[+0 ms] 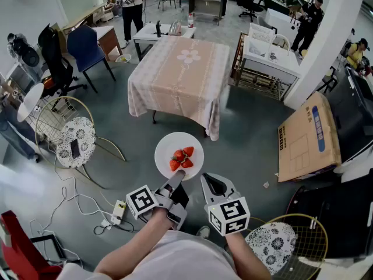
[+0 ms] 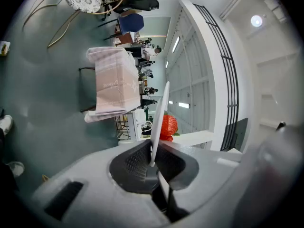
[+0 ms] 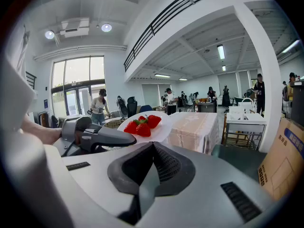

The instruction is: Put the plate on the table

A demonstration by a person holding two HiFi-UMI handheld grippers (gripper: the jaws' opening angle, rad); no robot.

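My left tongs (image 1: pixel 176 182) are clamped tight on the near rim of the plate (image 1: pixel 166 149), its thin white edge pinched between the two jaws. The plate hangs in the air just past their tips, above the floor (image 1: pixel 245 133). My right tongs (image 1: pixel 211 184) sit just beside the left pair, jaws together with nothing between them, clear of the plate. A few strawberries (image 1: pixel 182 158) lie in the plate's middle. Farther ahead of both tongs stands the cloth-covered table (image 1: pixel 180 74), well apart from the plate. Off beyond the right tongs a cardboard box (image 1: pixel 309 136) lies on the floor.
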